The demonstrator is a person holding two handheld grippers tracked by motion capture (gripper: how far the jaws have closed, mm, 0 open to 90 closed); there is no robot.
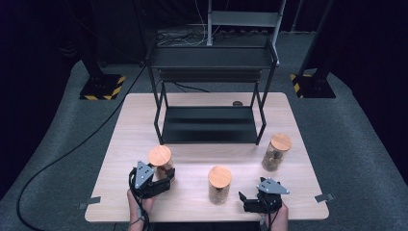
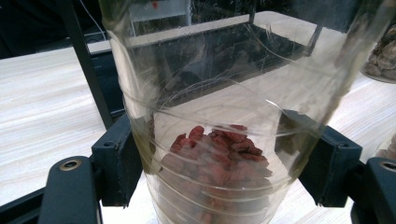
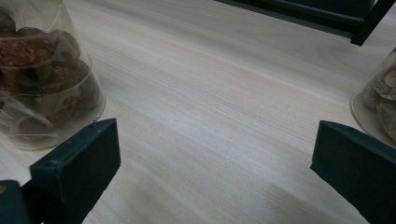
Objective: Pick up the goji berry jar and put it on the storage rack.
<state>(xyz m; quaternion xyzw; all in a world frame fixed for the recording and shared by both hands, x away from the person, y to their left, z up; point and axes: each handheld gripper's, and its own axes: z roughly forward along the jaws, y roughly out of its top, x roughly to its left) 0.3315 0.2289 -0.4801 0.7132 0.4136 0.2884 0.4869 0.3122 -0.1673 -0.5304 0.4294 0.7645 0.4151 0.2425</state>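
Note:
Three clear jars with round wooden lids stand on the light wooden table (image 1: 192, 163). My left gripper (image 1: 165, 180) is shut on the lower part of the left jar (image 1: 160, 162). In the left gripper view the black pads (image 2: 116, 158) press on both sides of this jar (image 2: 219, 154), which holds red dried berries at its bottom. My right gripper (image 1: 248, 195) rests near the table's front edge, just right of the middle jar (image 1: 219, 185). Its jaws stand wide open over bare wood (image 3: 215, 158). The middle jar (image 3: 42, 84), with dark reddish pieces inside, sits beside its left jaw.
A black two-tier metal rack (image 1: 209, 122) stands at the back middle of the table. The third jar (image 1: 275, 152), with pale brown pieces, is at the right, also seen at the right edge of the right gripper view (image 3: 378, 102). Cables trail on the grey floor.

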